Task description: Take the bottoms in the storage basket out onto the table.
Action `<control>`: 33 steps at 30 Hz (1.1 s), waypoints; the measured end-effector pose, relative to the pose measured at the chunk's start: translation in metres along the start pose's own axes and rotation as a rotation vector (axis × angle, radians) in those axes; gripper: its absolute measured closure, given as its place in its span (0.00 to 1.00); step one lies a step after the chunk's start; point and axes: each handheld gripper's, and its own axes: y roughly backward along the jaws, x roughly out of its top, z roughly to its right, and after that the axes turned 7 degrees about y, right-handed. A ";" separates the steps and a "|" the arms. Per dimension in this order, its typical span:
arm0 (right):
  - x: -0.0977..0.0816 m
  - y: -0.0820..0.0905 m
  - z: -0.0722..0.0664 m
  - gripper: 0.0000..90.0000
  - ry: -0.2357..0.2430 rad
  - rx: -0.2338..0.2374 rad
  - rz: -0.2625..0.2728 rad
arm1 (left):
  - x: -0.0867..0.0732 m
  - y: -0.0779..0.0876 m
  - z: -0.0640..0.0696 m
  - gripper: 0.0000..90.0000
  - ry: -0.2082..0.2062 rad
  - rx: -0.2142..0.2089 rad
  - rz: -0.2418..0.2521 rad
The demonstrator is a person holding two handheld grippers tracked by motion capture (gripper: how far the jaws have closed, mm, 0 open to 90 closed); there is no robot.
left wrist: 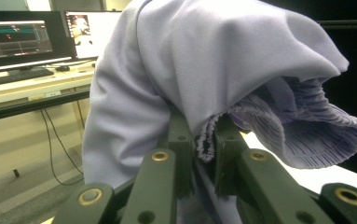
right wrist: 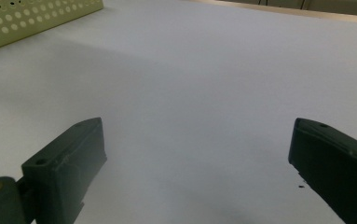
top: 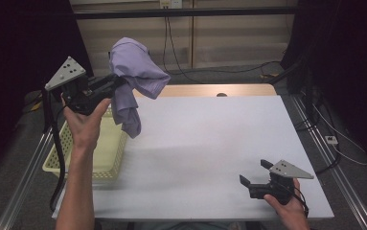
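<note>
**Cloth up, upper left**

1 lilac cloth (top: 133, 76), 1 yellow basket (top: 107, 153), 2 grippers. Left gripper (top: 116, 82), upper left of frame: jaws pinched tight on cloth, hanging above basket. Right gripper (top: 255, 173), lower right: jaws wide, nothing between, over white table (top: 205, 143).

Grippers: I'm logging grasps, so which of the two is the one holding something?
The left gripper, raised above the yellow basket, is clamped on the lavender garment. The right gripper hangs low over the white table, jaws apart with nothing between them.
</note>
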 end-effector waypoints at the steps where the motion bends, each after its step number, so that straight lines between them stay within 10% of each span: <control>1: 0.000 0.000 0.000 0.04 0.001 0.000 -0.001 | -0.001 -0.002 0.001 0.90 0.015 -0.006 0.005; 33: 0.000 -0.002 0.000 0.04 0.006 0.006 -0.002 | -0.018 -0.054 0.033 0.90 -0.001 -0.082 -0.046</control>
